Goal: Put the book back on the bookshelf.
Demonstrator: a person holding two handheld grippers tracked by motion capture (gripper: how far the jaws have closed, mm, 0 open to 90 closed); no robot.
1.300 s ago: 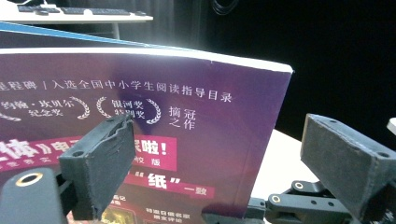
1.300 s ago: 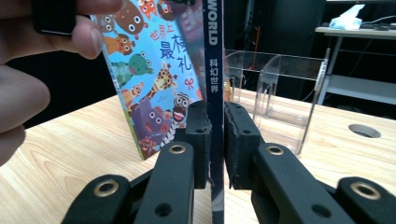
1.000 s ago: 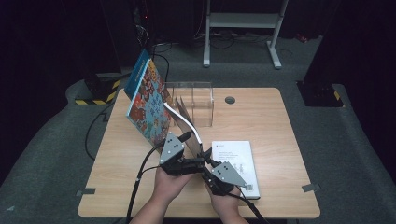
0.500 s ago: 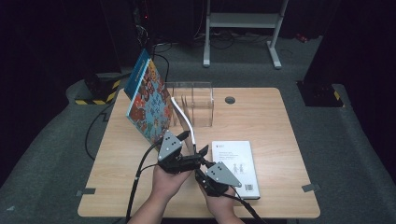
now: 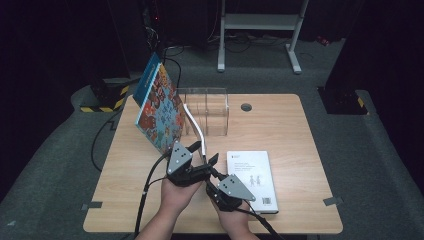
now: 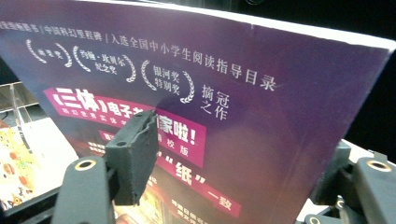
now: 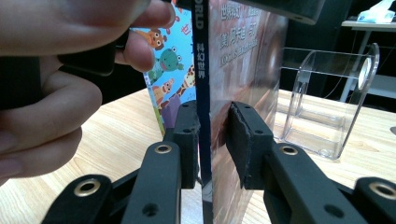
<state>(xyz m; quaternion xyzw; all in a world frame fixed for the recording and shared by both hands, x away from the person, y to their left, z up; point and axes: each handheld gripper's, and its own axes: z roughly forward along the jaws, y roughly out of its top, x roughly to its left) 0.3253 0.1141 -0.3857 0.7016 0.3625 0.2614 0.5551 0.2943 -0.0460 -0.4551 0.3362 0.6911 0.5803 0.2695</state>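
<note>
A thin purple-covered book (image 5: pixel 192 122) stands on edge over the table, seen as a curved white strip from above. Its cover (image 6: pixel 261 140) crosses my left gripper (image 6: pixel 238 140) at a slant, one pad lying on the cover and the other jaw far off behind the book's edge. That left gripper (image 5: pixel 204 152) is open. My right gripper (image 5: pixel 212 175) sits just behind it, lower on the book. Its jaws stand close on either side of the spine (image 7: pixel 201 70), so the right gripper (image 7: pixel 215 109) is shut on the book.
A colourful picture book (image 5: pixel 160 112) leans tilted at the table's back left, next to a clear acrylic holder (image 5: pixel 205 112). A white book (image 5: pixel 252 180) lies flat at the front right. The wooden table (image 5: pixel 290 130) has a cable hole (image 5: pixel 245 107).
My right gripper has moved left and closer to the left gripper, onto the purple book. The left gripper has shifted only slightly.
</note>
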